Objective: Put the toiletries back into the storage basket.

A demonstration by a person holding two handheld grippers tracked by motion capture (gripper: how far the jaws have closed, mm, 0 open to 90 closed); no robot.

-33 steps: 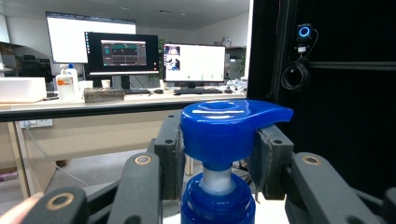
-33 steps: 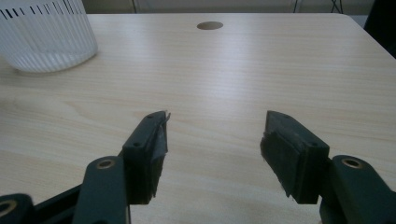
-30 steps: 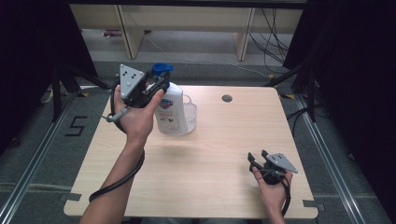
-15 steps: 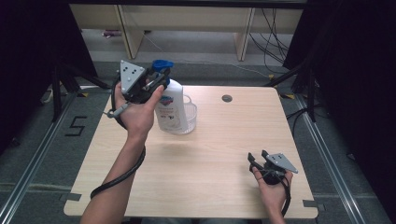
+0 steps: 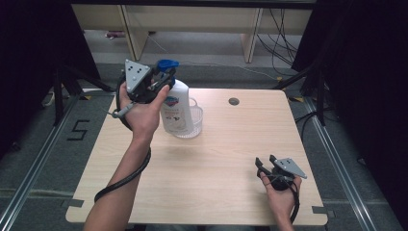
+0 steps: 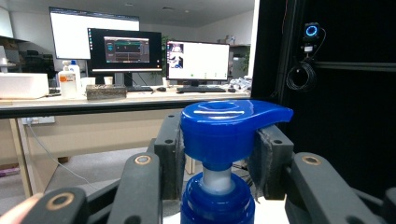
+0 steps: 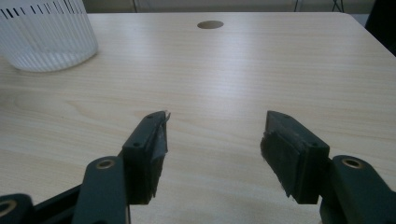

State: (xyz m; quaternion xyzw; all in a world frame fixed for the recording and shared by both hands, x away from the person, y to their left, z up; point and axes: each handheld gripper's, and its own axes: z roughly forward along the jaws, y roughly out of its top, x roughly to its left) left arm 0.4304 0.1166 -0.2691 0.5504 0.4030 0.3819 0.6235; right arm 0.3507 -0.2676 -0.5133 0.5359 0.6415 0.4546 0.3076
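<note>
A white soap bottle with a blue pump head stands on the wooden table, toward its far left. My left gripper is up at the bottle's top, shut on the pump head, with one pad pressed to each side of it. A clear ribbed cup sits right against the bottle on its right. Near the front right corner my right gripper rests low over the table, open, with nothing between its fingers.
A round cable hole lies in the table's far middle. The ribbed cup is far ahead and left of the right gripper. Beyond the table's far edge are shelving, cables and a desk with monitors.
The left gripper and the pump head have edged slightly upward. The right gripper has stayed where it was.
</note>
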